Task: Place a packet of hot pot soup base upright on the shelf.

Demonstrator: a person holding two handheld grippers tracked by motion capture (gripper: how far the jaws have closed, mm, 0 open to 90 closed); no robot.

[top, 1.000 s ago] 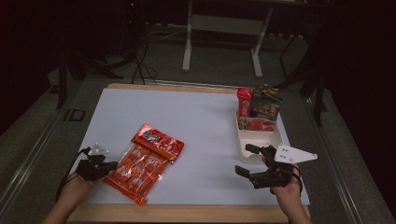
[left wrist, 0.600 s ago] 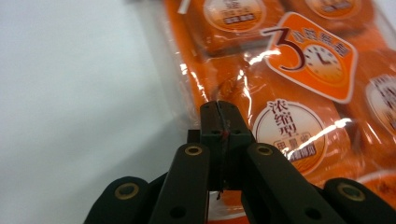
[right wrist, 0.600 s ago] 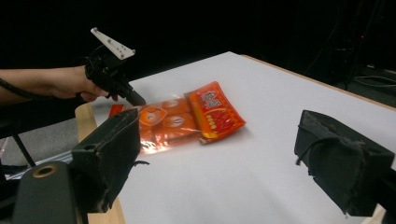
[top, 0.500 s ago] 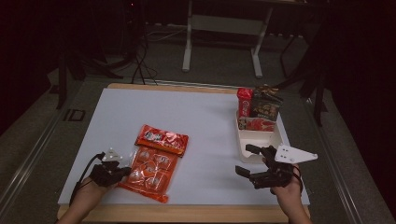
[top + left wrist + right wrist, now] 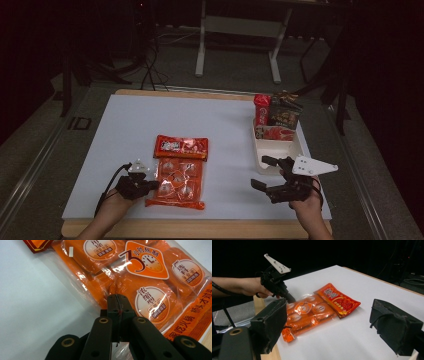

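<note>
Orange seasoning multipack (image 5: pixel 178 181) flat at table (image 5: pixel 125 130) front edge, touching red packet (image 5: pixel 181 146). Left gripper (image 5: pixel 117 302) pinches its clear film edge; right gripper (image 5: pixel 265 172) spread, idle. Judged step: dragging. Next: firm pinch, lift toward white bin (image 5: pixel 260 155).

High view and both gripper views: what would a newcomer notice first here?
The orange pack of sauce pouches near the table's front edge, with the left gripper shut on its clear plastic edge. Just beyond it lies a smaller red packet. At the right side sits a white tray with snack packs standing in its far end, and the right gripper open in front of it.
</note>
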